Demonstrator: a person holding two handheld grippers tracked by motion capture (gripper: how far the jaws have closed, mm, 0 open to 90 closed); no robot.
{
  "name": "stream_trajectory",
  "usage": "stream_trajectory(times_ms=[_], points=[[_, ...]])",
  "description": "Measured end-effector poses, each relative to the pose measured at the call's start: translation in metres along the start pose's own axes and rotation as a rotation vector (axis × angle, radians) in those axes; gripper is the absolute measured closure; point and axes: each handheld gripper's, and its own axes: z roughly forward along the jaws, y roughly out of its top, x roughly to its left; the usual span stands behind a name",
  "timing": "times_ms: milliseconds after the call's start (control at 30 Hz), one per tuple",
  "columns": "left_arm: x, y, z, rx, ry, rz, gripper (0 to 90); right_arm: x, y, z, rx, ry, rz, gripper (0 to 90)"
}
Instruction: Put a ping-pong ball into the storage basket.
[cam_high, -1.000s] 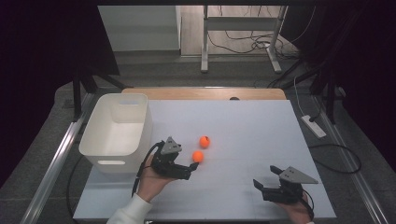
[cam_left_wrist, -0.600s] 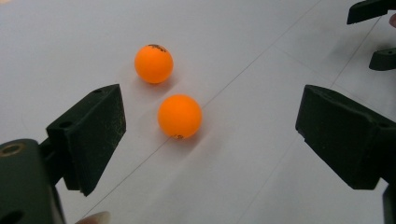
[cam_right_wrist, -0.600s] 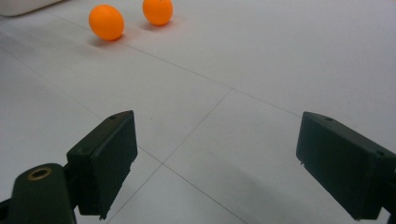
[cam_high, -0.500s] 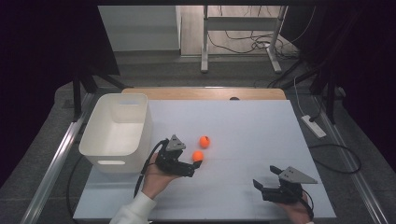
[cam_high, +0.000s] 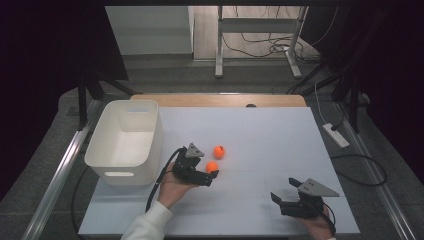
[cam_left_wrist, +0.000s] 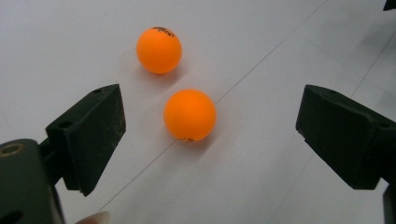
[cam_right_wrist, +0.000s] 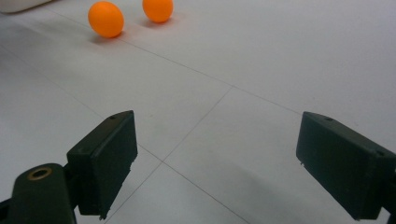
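We see two balls on the surface (cam_high: 260, 130), side by side mid-surface: near ball (cam_high: 212, 167), far ball (cam_high: 219, 151) just behind it. Bin (cam_high: 125, 142) at left edge. Left tongs (cam_high: 212, 176) just before the near ball, right tongs (cam_high: 282, 192) well apart, front right.

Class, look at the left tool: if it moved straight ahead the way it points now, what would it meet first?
Most likely the nearer orange ball, which lies between the open jaws of the left tool, just ahead. The second ball sits farther on, off to one side.
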Motion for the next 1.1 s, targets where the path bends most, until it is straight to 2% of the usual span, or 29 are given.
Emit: stream_trajectory(times_ms=[467,900,1100], points=[[0.006,0.001,0.013,0.021,0.009,-0.011,9.4,0.000,-0.001,0.001,0.004,-0.004,-0.003,12.7],[0.010,0.002,0.027,0.064,0.010,-0.013,9.4,0.000,-0.001,0.001,0.010,-0.005,-0.002,12.7],[0.014,0.002,0.039,0.089,0.006,-0.028,9.7,0.000,-0.001,0.002,0.013,-0.005,-0.005,12.7]])
